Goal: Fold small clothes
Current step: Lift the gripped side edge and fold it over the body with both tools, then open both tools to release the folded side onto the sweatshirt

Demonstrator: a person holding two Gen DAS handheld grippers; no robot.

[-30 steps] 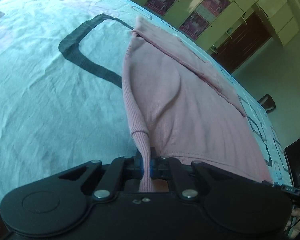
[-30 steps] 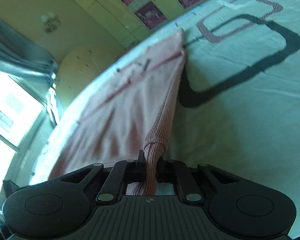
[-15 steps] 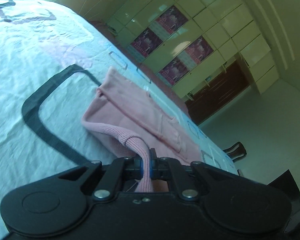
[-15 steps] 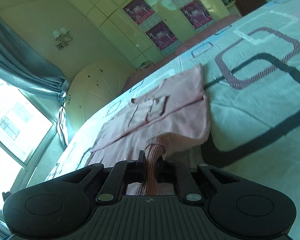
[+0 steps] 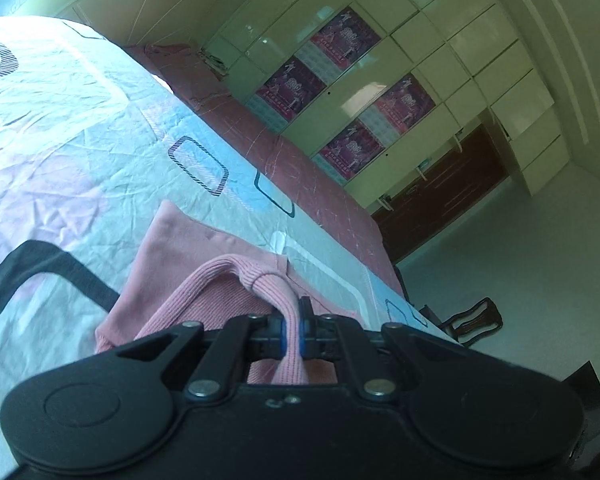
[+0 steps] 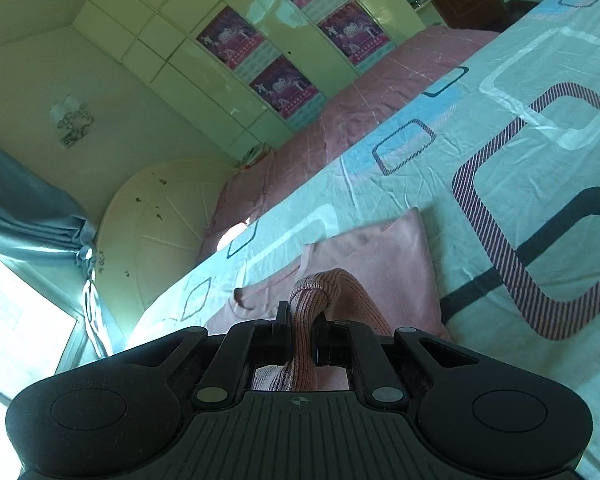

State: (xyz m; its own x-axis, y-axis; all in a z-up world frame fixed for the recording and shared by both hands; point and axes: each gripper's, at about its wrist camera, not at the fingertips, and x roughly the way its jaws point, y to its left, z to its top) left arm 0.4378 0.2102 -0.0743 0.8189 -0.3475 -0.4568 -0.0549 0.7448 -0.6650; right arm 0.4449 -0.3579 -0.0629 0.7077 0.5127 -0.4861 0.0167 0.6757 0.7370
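Pink ribbed-knit garment [image 5: 204,292], soft, doubled over on crumpled patterned bedsheet [image 5: 72,152].
Ribbed hem pinched fast in left gripper [image 5: 294,330] and right gripper [image 6: 302,338]; far fold edge flat on sheet, bare sheet beyond garment.

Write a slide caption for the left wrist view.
Left gripper clamps the pink garment's ribbed hem above the patterned bedsheet.

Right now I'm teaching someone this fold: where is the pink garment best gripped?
By its ribbed hem, as now: the left gripper and right gripper each pinch one ribbed corner of the pink garment from the near edge. The thicker rib bunches firmly between the pads while the rest lies on the bedsheet.
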